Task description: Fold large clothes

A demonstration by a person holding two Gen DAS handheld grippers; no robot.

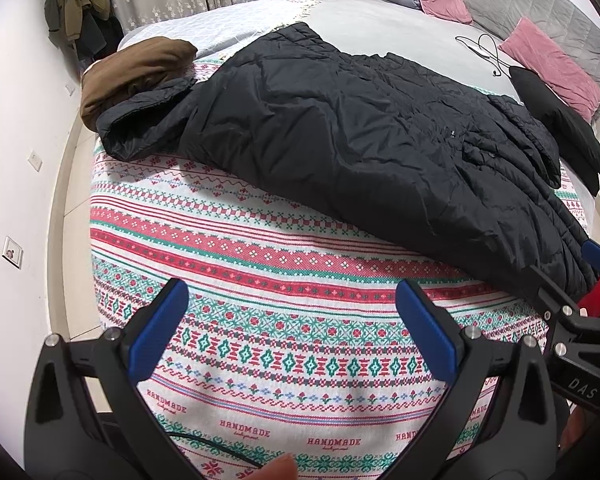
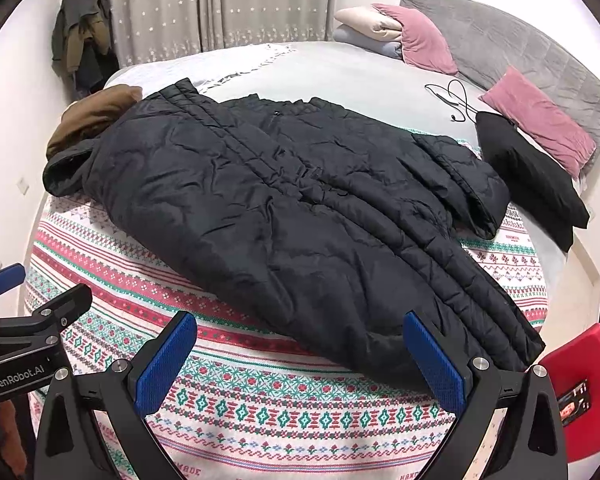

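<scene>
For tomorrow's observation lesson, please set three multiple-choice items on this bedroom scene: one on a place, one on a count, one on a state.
1. Where does the black coat lie?
A. on the patterned blanket
B. on the floor
C. on a chair

2. How many pink pillows are on the bed?
A. one
B. two
C. four

3. How are the two grippers, left gripper and right gripper?
A. both shut on the coat
B. one open, one shut
C. both open, holding nothing

Key: 1 A, the coat is spread over the blanket; 2 B, two lie near the headboard; 3 C, both sets of fingers are spread apart with nothing between.
</scene>
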